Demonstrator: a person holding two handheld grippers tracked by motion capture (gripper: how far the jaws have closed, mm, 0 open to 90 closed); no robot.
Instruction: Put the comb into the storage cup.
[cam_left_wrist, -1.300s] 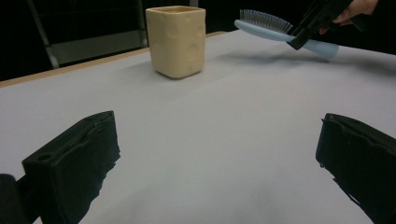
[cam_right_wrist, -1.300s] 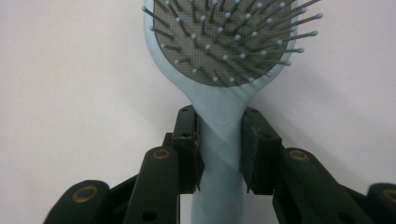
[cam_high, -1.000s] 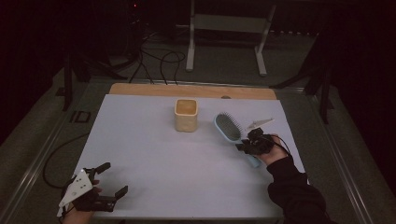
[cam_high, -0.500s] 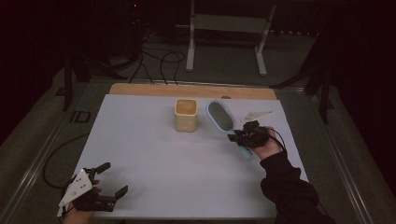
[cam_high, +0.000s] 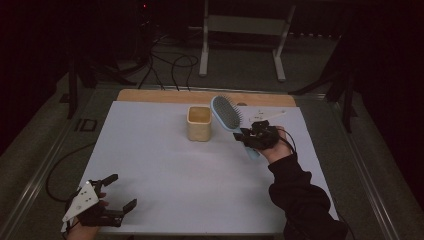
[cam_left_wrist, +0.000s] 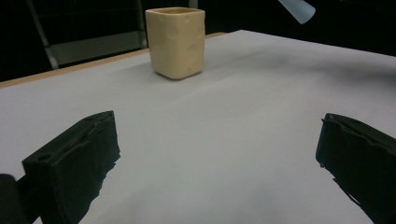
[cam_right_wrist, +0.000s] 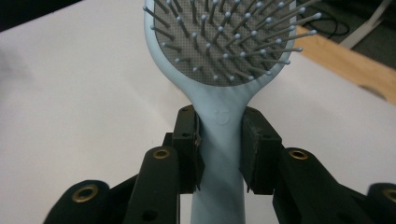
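**Hairbrush Pinched at the Neck, Off the Bench**

The right tongs (cam_high: 245, 136) pinch a pale blue hairbrush (cam_high: 226, 113) by the neck of its handle. In the right gripper view the two black pads press on either side of the handle just below the brush head, with the handle running down between the jaws toward the camera. The bristle pad (cam_right_wrist: 224, 42) faces that camera, its grey cushion and ball-tipped pins rising above the tongs.

In the high view the brush is clear of the bench (cam_high: 150, 150): its head reaches up and away from the right tongs, tilted toward the far left, while the tail of the handle sticks out below them toward the person's hand. The brush head hangs just beside the cream cup (cam_high: 199, 123), above and to the right of its rim; whether the two touch cannot be told, though they look apart. The cup stands upright on the white bench sheet, to the left of the right tongs.

The left tongs (cam_high: 116, 191) rest low at the near left corner of the bench, well apart from the cup and the brush. Their jaws are spread wide with nothing between them; in the left gripper view bare white bench shows between the two black jaws, the cup (cam_left_wrist: 176, 42) stands well ahead of them, and the blue end of the brush handle (cam_left_wrist: 296, 9) shows at the top right.
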